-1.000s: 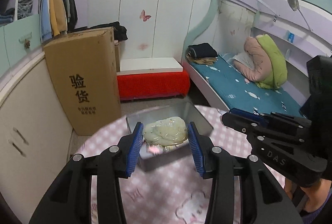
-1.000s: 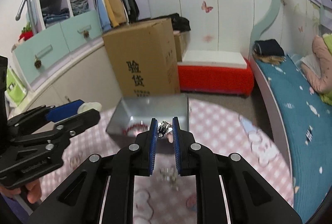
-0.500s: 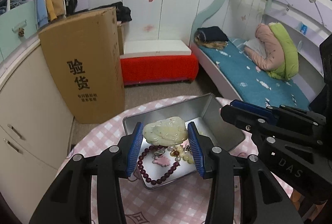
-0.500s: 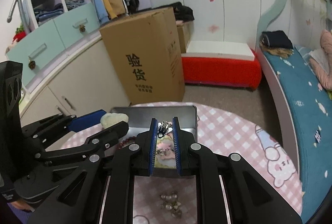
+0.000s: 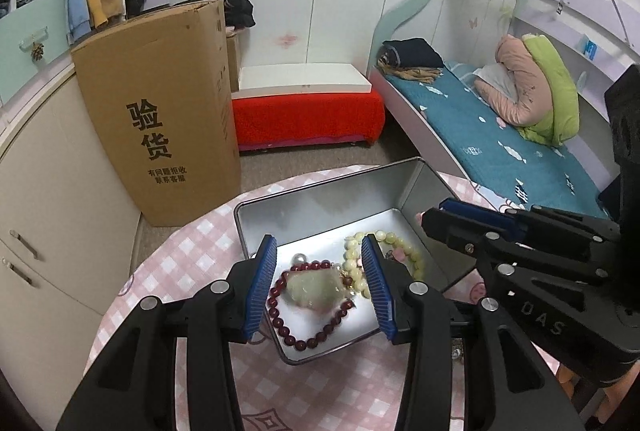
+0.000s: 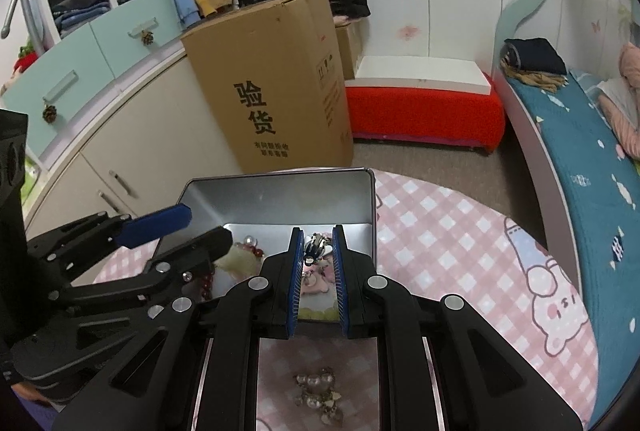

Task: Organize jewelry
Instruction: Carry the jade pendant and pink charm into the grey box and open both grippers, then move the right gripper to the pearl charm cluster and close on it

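Silver tin [image 5: 320, 199] sits on the pink-checked tabletop [image 5: 192, 255], beads inside. Left tongs [image 5: 318, 281] stand spread around a pale jade pendant [image 5: 316, 287] (resting inside); right tongs [image 6: 316, 251] pinch a small metal trinket [image 6: 316, 245] above it.

Cardboard box [image 5: 160, 111] beside red bench [image 5: 308, 115], bed [image 5: 500, 147].

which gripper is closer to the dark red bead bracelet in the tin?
Left. The left gripper hangs right over the dark red bead bracelet in the tin. The right gripper is off to its right, pinching a small metal piece.
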A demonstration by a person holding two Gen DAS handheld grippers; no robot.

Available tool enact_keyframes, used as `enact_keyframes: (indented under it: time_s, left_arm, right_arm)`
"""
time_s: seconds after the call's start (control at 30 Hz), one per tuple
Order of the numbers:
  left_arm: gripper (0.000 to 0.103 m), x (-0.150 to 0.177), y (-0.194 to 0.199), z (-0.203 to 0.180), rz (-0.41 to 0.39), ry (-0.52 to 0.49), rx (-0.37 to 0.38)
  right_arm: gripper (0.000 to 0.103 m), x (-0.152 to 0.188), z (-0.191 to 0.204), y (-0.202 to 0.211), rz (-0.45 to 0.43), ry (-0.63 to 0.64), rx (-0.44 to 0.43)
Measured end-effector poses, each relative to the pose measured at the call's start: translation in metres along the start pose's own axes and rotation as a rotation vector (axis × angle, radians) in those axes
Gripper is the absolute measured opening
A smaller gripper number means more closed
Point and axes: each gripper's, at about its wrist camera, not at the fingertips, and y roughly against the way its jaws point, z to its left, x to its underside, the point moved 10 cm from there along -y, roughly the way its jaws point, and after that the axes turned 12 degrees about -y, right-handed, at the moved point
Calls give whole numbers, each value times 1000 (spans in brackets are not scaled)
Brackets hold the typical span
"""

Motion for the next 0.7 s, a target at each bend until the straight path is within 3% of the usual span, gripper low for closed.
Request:
enact_keyframes:
  time_s: [0.17,0.23,0.4,0.53,0.57,0.6,0.7]
  left_arm:
    - [43,0,6,-1,-6,-1,-7]
    - [49,0,10,1,-13,7,-13]
    - [51,-2,20,2,-29,15,-23]
    - [59,-2,32,1,-49,20,-33]
    - [60,-3,36,0,-55,21,-33]
    - [62,-4,38,0,-60,21,-32]
    - [71,-5,53,-2,-92,34,-43]
  right_arm:
    - [15,2,-1,-1,6,-3,-1]
    - [15,3,-1,-1,10,-5,-2]
    - [17,6,-2,4,7,-9,-3]
    - [19,7,-2,17,-10,-7,-2]
    - [27,7,-1,24,-22,-6,0]
    - [43,6,-1,29,-34,-7,3]
    - [47,6,-2,48,-61,-1,1]
